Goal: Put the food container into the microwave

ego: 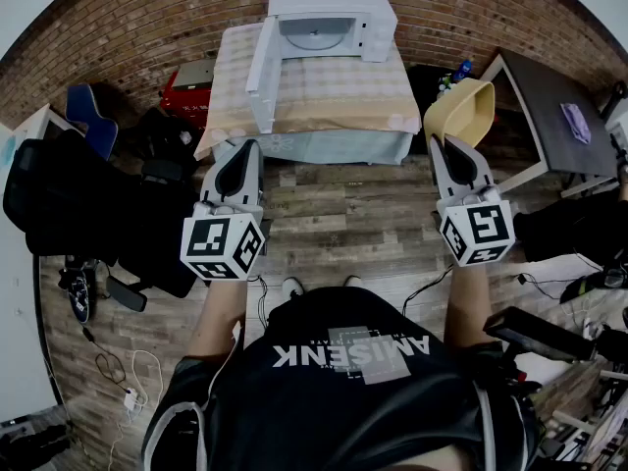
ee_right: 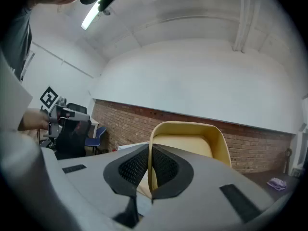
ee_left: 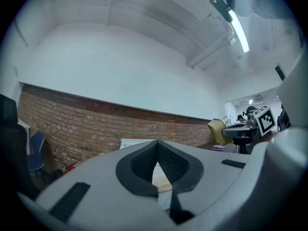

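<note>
The yellow food container (ego: 461, 111) hangs tilted in the air, its rim pinched by my right gripper (ego: 444, 145); in the right gripper view the container (ee_right: 192, 141) rises above the shut jaws (ee_right: 150, 170). The white microwave (ego: 329, 23) stands at the far end of a cloth-covered table (ego: 314, 91), its door (ego: 261, 67) swung open to the left and the turntable showing inside. My left gripper (ego: 241, 157) is held up at the left, jaws together with nothing between them (ee_left: 156, 170). Both grippers are well short of the table.
A black office chair (ego: 69, 204) and a blue chair (ego: 90, 111) stand at the left. A dark desk (ego: 554, 106) is at the right with black equipment (ego: 549, 337) near it. Cables (ego: 118, 371) lie on the wood floor. A brick wall (ego: 147, 18) runs behind the table.
</note>
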Demonstrator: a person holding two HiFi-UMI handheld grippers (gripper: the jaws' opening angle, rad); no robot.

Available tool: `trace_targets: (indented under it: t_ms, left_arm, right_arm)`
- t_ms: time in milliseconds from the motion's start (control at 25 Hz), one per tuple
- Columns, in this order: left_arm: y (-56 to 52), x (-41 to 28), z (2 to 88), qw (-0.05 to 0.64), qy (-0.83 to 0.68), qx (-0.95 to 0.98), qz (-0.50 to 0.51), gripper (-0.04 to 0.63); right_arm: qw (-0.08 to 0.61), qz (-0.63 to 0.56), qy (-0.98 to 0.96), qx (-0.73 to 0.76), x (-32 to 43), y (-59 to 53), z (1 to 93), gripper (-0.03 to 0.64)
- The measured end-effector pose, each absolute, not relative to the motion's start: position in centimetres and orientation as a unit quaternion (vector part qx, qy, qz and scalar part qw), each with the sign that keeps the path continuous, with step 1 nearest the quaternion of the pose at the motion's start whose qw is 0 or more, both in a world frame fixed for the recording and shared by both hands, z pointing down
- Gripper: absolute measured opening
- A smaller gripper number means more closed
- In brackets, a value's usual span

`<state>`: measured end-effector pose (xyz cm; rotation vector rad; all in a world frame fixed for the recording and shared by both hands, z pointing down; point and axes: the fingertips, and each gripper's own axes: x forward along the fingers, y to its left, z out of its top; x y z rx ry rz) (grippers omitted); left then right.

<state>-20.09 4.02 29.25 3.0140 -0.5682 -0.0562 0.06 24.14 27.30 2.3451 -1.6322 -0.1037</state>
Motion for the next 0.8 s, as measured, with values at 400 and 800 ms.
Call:
trace_targets:
  t_ms: [400, 800]
  left_arm:
    - [4.4, -19.0, 29.0, 0.031, -0.183, 0.982, -0.019, 0.011]
    - [2.9, -16.5, 28.8, 0.004, -0.2, 0.98, -0.02, 0.011]
  right_arm:
    - [0.135, -0.036, -0.564, 0.814, 0.9, 25.5, 26.8, 0.048]
    - [0.075, -0.017, -0.577, 0.813, 2.7, 24.8, 26.8, 0.048]
